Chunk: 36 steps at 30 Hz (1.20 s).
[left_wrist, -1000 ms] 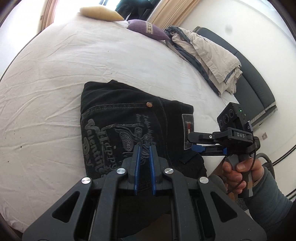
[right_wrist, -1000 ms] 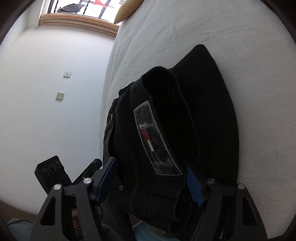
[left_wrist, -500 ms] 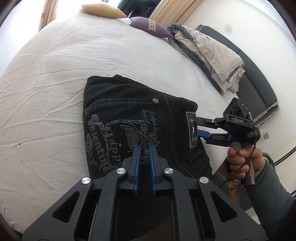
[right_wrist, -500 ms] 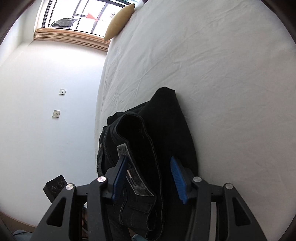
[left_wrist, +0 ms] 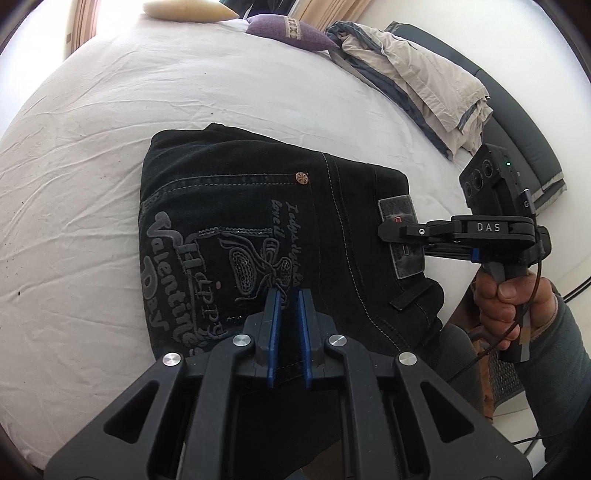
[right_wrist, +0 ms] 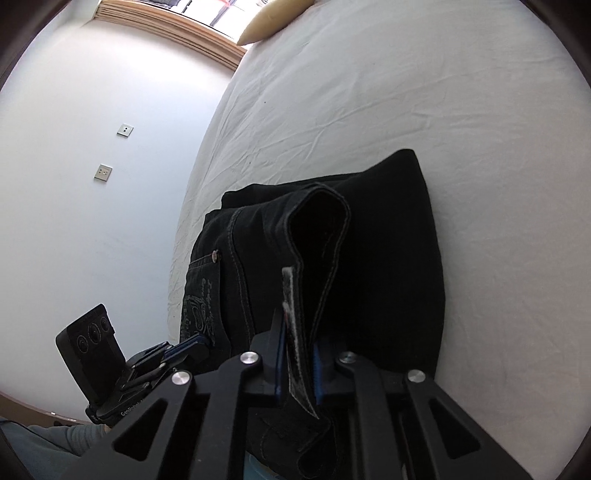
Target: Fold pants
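Black jeans (left_wrist: 258,229) lie folded into a compact stack on the white bed (left_wrist: 110,110), back pocket embroidery and grey waistband patch (left_wrist: 400,210) facing up. My left gripper (left_wrist: 288,299) is shut on the near edge of the jeans. My right gripper (left_wrist: 388,234) reaches in from the right, and in the right wrist view it (right_wrist: 297,332) is shut on the waistband at the patch (right_wrist: 291,295). The jeans (right_wrist: 388,240) fill that view's centre.
A purple cushion (left_wrist: 288,31) and a cream pillow (left_wrist: 184,9) lie at the bed's far end. A crumpled beige and grey duvet (left_wrist: 417,77) is heaped on the far right. A dark sofa (left_wrist: 524,122) stands beyond the bed's right edge.
My right gripper was open around the waistband and has closed on it at the patch. The left gripper stays shut on the near edge.
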### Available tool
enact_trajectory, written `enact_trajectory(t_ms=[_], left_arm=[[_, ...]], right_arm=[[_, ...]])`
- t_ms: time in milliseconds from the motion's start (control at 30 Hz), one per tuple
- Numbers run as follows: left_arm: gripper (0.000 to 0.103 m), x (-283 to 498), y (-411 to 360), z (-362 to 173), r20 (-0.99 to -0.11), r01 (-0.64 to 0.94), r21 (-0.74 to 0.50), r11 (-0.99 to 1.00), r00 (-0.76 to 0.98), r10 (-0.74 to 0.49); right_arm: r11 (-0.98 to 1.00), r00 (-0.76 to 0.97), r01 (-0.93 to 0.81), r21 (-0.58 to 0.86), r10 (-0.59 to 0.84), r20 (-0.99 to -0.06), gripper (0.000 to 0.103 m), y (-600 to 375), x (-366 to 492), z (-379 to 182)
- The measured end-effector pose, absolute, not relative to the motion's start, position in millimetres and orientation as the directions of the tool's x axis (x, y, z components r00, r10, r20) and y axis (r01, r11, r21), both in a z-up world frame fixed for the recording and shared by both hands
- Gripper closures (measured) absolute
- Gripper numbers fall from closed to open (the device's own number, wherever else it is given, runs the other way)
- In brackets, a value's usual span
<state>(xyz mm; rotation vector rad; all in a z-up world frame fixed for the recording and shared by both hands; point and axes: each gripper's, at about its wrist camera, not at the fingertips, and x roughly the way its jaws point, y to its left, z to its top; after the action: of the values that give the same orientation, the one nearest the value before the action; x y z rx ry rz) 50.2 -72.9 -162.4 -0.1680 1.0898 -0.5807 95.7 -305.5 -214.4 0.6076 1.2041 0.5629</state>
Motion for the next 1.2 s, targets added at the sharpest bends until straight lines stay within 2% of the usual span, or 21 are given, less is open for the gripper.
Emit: enact_trajectory(t_ms=[267, 433, 533, 567, 633, 700, 767, 833, 900, 967, 1000, 1033, 1067, 1100, 1167, 1200], left_arm=[[0.094, 57, -107, -162, -0.787, 0.439, -0.390, 0.810, 0.298, -0.540], [0.094, 61, -128, -180, -0.809, 0.475, -0.356, 0.805, 0.275, -0.520], [0.094, 63, -129, -182, -0.805, 0.475, -0.364, 0.801, 0.272, -0.527], [0.094, 63, -130, -182, -0.803, 0.475, -0.371, 0.798, 0.267, -0.532], [0.094, 64, -127, -180, -0.804, 0.461, -0.390, 0.797, 0.251, -0.538], [0.094, 65, -120, -166, -0.782, 0.454, -0.408, 0.792, 0.275, -0.560], [0.094, 69, -117, -155, -0.765, 0.467, -0.396, 0.790, 0.309, -0.566], [0.094, 79, -116, -156, -0.766, 0.468, -0.400, 0.788, 0.301, -0.568], [0.094, 92, -117, -164, -0.776, 0.460, -0.387, 0.799, 0.307, -0.552], [0.094, 107, -114, -178, -0.777, 0.446, -0.415, 0.793, 0.279, -0.564], [0.094, 111, -112, -188, -0.778, 0.430, -0.441, 0.788, 0.255, -0.575], [0.094, 115, -109, -194, -0.764, 0.421, -0.469, 0.777, 0.248, -0.596], [0.094, 117, -105, -199, -0.748, 0.417, -0.494, 0.763, 0.244, -0.617], [0.094, 117, -103, -201, -0.742, 0.418, -0.497, 0.760, 0.249, -0.622], [0.094, 114, -101, -196, -0.738, 0.437, -0.492, 0.753, 0.250, -0.627], [0.094, 112, -97, -192, -0.738, 0.406, -0.485, 0.775, 0.286, -0.611]], right_arm=[[0.719, 0.332, -0.042, 0.694, 0.665, -0.669, 0.091, -338, 83, -205], [0.702, 0.322, 0.030, 0.712, 0.667, -0.672, 0.091, -357, 86, -237], [0.644, 0.335, 0.071, 0.761, 0.703, -0.627, 0.090, -366, 87, -250], [0.626, 0.338, 0.076, 0.776, 0.716, -0.610, 0.088, -369, 85, -251], [0.601, 0.325, 0.088, 0.794, 0.736, -0.593, 0.074, -376, 82, -247], [0.621, 0.367, 0.114, 0.775, 0.699, -0.614, 0.058, -392, 74, -230], [0.636, 0.437, 0.105, 0.765, 0.661, -0.609, 0.055, -407, 61, -205], [0.527, 0.436, 0.011, 0.850, 0.762, -0.478, 0.055, -406, 53, -188], [0.486, 0.373, -0.093, 0.869, 0.827, -0.422, 0.055, -382, 46, -176], [0.450, 0.275, -0.117, 0.885, 0.871, -0.407, 0.053, -356, 41, -190], [0.467, 0.218, -0.083, 0.881, 0.871, -0.441, 0.053, -346, 40, -208], [0.495, 0.154, -0.028, 0.868, 0.860, -0.486, 0.053, -338, 38, -232], [0.512, 0.118, 0.017, 0.859, 0.852, -0.511, 0.073, -336, 35, -255], [0.520, 0.122, 0.046, 0.853, 0.845, -0.521, 0.103, -341, 32, -267], [0.491, 0.142, 0.083, 0.867, 0.856, -0.498, 0.101, -355, 29, -267], [0.507, 0.156, 0.052, 0.860, 0.847, -0.509, 0.087, -359, 28, -257]])
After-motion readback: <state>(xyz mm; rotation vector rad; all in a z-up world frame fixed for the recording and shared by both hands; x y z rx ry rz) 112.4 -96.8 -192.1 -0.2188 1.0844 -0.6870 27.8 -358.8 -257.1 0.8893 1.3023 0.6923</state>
